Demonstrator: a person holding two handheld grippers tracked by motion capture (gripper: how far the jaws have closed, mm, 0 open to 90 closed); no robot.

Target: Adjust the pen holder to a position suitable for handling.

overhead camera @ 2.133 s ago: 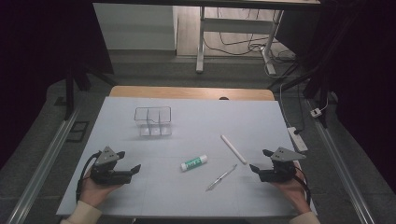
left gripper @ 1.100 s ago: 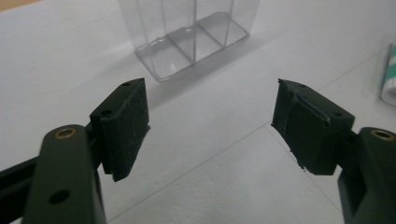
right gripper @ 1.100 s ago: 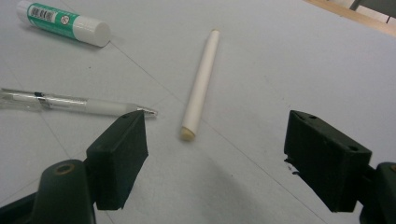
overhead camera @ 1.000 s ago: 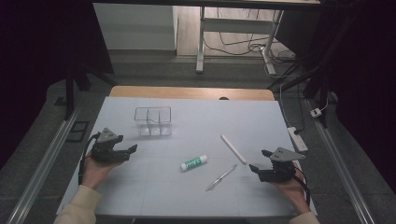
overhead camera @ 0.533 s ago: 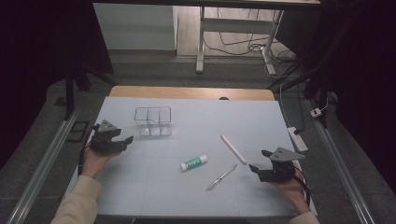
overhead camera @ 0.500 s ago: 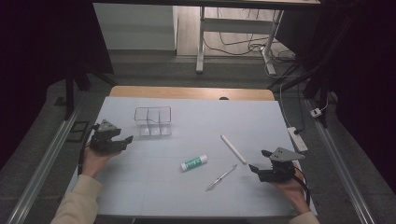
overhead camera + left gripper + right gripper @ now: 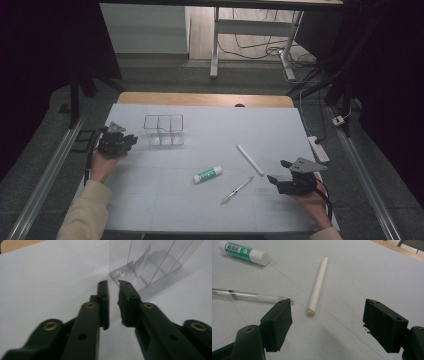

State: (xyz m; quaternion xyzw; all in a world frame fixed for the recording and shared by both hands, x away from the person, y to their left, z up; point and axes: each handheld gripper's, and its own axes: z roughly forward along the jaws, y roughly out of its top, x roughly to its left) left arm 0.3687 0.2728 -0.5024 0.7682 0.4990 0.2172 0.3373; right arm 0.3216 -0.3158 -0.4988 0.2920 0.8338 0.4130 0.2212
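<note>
Left claw (image 7: 113, 293), jaws just closing to a narrow gap on nothing, approached the clear divided organizer (image 7: 164, 130). Right claw (image 7: 327, 322) rested released near the white stick (image 7: 318, 281). Next, probably: nudge the organizer.

Nearly closed tool (image 7: 113, 291) faces clear organizer (image 7: 150, 262).

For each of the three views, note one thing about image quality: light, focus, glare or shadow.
High view: the white table is evenly lit, the room around it nearly black. Left gripper view: the near jaws are soft and out of focus, while the clear organizer shows pale reflections and casts a faint shadow. Right gripper view: the white stick and glue stick are sharp, with soft shadows.
</note>
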